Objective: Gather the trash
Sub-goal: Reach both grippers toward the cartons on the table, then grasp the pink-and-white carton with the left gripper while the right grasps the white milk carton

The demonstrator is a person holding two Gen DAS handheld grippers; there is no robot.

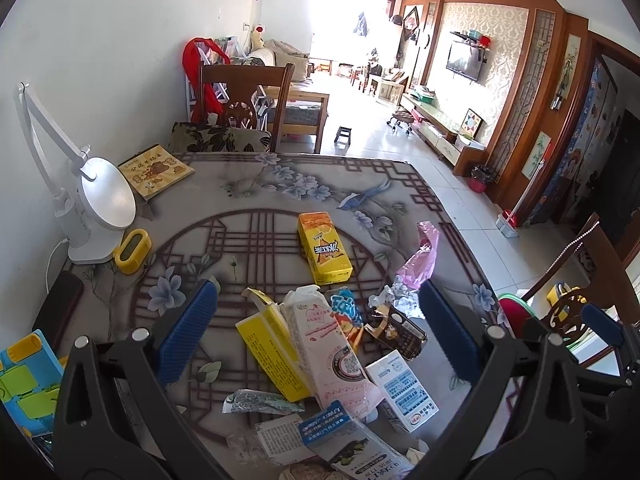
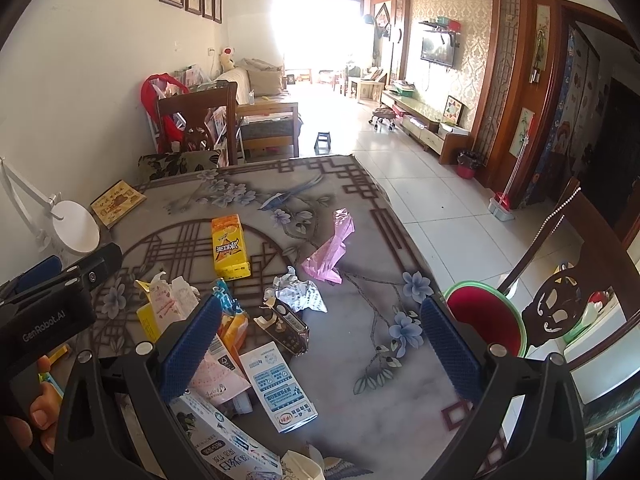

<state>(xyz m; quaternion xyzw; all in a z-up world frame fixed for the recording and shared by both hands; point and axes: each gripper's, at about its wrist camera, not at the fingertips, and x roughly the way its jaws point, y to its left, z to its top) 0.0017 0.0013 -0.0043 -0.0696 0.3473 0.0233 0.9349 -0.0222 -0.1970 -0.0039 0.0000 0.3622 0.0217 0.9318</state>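
Both grippers hover wide open, holding nothing, over a littered table (image 1: 256, 196).
One orange carton (image 1: 324, 248), one pink bag (image 1: 420, 256), one crumpled paper (image 2: 298, 292) — left gripper (image 1: 316, 332), right gripper (image 2: 320, 348).

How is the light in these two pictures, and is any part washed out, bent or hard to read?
Left wrist view: the far window is blown out to white, with glare on the floor tiles; the fisheye bends the walls and darkens the corners; the orange drink carton is sharp. Right wrist view: the same white window and curved edges; the pink plastic bag is clear, but the print on the cartons nearest the lens is hard to read.
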